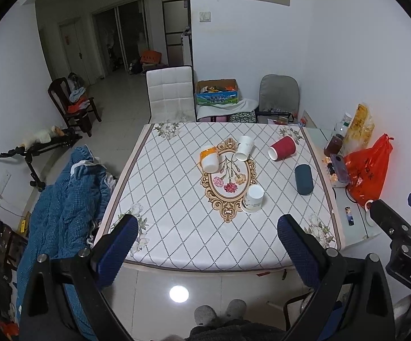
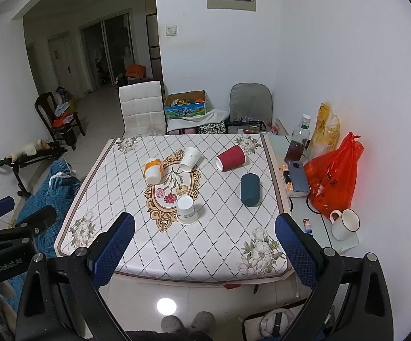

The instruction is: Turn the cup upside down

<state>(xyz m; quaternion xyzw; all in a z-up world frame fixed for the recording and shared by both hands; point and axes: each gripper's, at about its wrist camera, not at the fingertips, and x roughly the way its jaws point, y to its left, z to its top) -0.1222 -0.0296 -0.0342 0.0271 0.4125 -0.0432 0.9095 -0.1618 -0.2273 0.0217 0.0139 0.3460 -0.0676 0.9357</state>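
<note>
- Currently, both grippers are hanging back off the near edge of the table (image 2: 137,267), above the floor; the left gripper (image 1: 207,244) and the right gripper (image 2: 205,243) are each gaping wide, holding nothing.
- Nearest is a white paper cup (image 2: 186,209), already standing mouth-down beside the floral medallion.
- Four more are lying on their sides farther back: an orange-banded cup (image 2: 153,171), a white cup (image 2: 190,159), a red cup (image 2: 231,157) and a dark teal cup (image 2: 250,189).
- Risk, as I judge it: thin paper walls are likely to crumple under a hard squeeze, and a lying cup may roll away if a finger is nudging it first.

Orange bag (image 2: 333,176), white mug (image 2: 344,224)
</note>
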